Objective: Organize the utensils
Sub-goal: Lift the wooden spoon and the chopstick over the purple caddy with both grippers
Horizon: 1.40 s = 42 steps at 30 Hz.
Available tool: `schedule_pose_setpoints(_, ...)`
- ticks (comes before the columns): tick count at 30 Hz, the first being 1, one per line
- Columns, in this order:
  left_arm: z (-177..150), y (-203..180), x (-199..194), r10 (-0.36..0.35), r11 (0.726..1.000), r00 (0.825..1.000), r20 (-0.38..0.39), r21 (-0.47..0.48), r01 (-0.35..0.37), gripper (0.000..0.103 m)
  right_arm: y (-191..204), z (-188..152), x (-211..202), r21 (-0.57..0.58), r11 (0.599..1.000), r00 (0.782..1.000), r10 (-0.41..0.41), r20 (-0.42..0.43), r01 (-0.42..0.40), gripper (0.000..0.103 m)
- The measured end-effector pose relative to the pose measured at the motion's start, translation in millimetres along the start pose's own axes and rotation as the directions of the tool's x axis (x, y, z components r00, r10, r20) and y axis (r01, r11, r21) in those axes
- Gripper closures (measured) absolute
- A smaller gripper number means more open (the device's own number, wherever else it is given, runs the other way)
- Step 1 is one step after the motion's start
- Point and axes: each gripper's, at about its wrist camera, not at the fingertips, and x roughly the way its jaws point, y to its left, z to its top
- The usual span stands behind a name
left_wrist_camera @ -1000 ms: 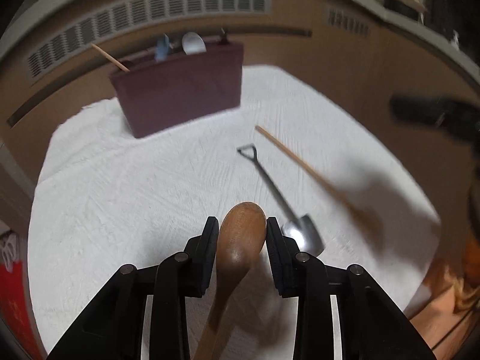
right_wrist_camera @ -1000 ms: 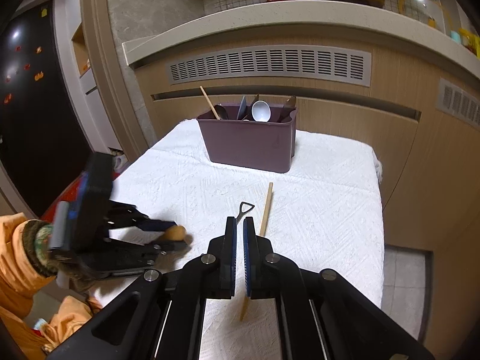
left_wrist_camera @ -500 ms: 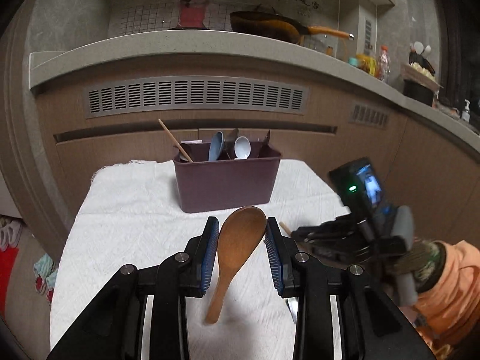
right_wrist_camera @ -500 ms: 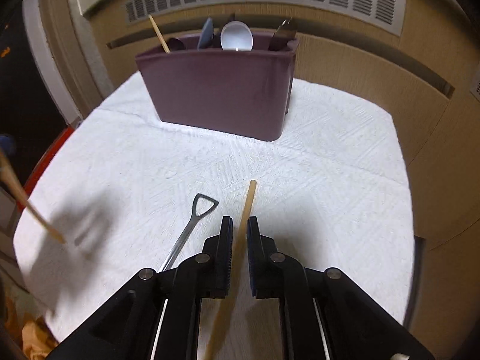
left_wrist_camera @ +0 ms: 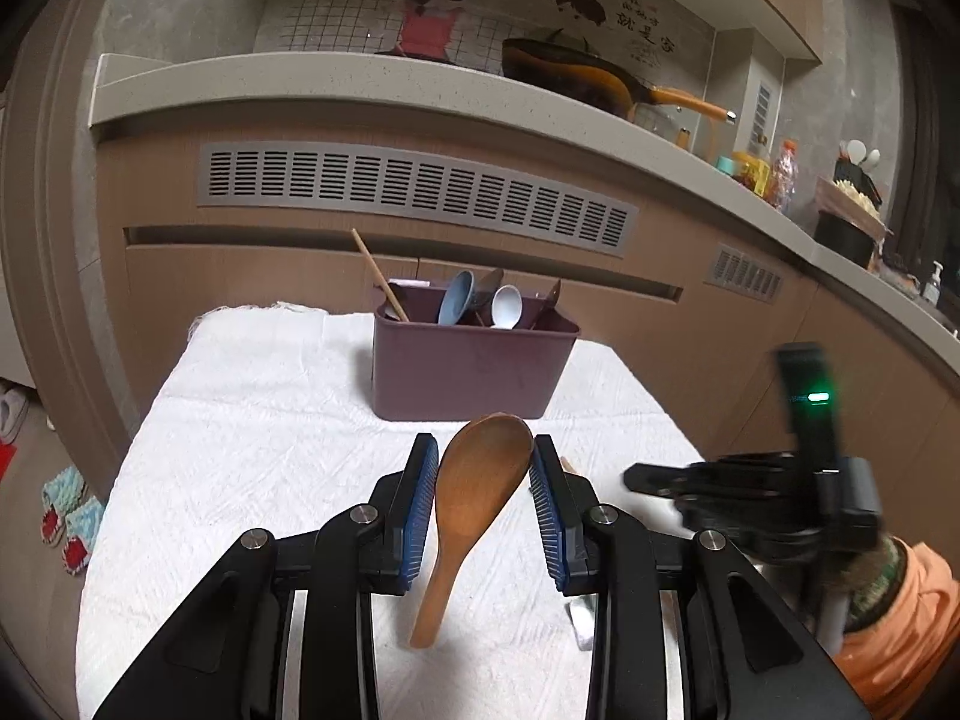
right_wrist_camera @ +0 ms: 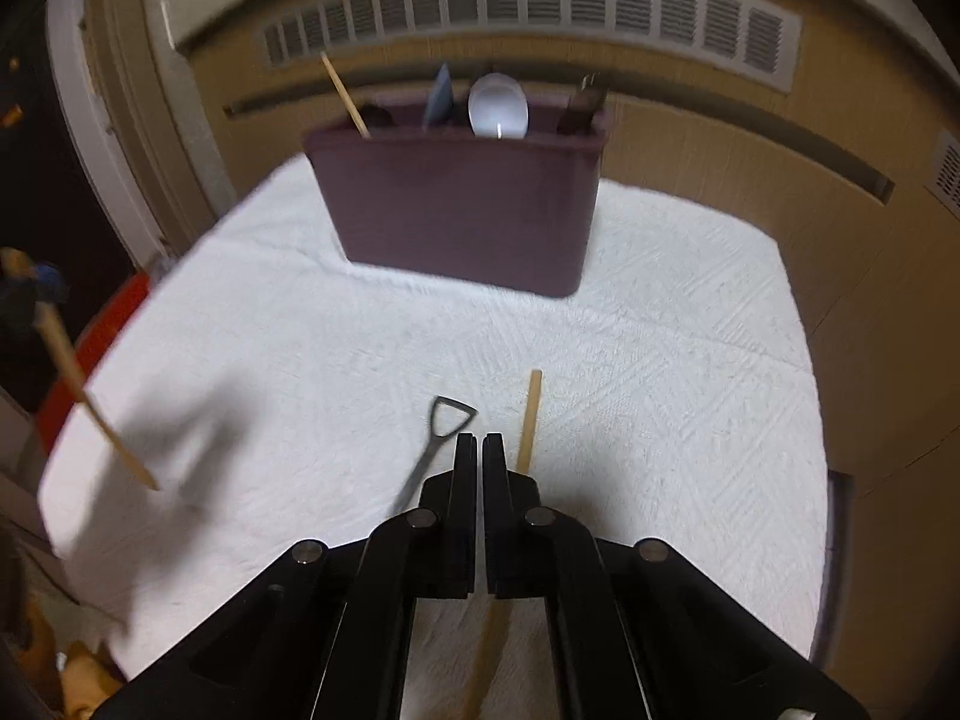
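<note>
My left gripper [left_wrist_camera: 480,462] is shut on the bowl of a wooden spoon [left_wrist_camera: 483,474], held above the white-clothed table [left_wrist_camera: 270,420] with its handle hanging down. Beyond it stands the maroon utensil bin [left_wrist_camera: 468,372] holding spoons and a chopstick. My right gripper [right_wrist_camera: 480,444] is shut with nothing between its jaws, low over the cloth. A loose chopstick [right_wrist_camera: 531,414] lies just right of its tips and runs under the right finger. A metal shovel-shaped spoon [right_wrist_camera: 447,420] lies just to their left. The left gripper's spoon handle [right_wrist_camera: 90,402] shows blurred at the left edge.
The bin [right_wrist_camera: 462,216] stands at the table's far side, against a cabinet front with a vent grille [left_wrist_camera: 414,192]. A counter with a pan [left_wrist_camera: 576,78] runs above. An orange sleeve [left_wrist_camera: 900,630] is at the right. Slippers [left_wrist_camera: 66,516] lie on the floor left.
My left gripper rose and tipped up with the wooden spoon, bringing the counter into view. The right gripper moved forward and down toward the chopstick, which shifted from between its jaws to beside them.
</note>
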Motion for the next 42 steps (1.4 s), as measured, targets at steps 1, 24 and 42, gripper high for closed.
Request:
schedule_pose_setpoints(1,0.7,-1.6,-0.8,0.001,1.0,1.0,0.002,0.001,-0.001,0.071,1.7,-1.2,-13.6,-0.01,1.0,1.0,0.008,0.029,-0.007,0.1)
schedule_pose_setpoints(24,-10.8,25.1,15.3,0.012,0.997,1.0,-0.019,-0.074,-0.013,0.071,-1.3,4.8,62.2,-0.047,0.994,0.983,-0.1,-0.157,0.094,0.097)
schedule_pose_setpoints(42,13.4,24.8,-6.5,0.105,0.994,0.994,0.005,-0.021,-0.105,0.075,-1.2,15.8,-69.7,-0.005,1.0,0.982,0.013,0.191,-0.012,0.097)
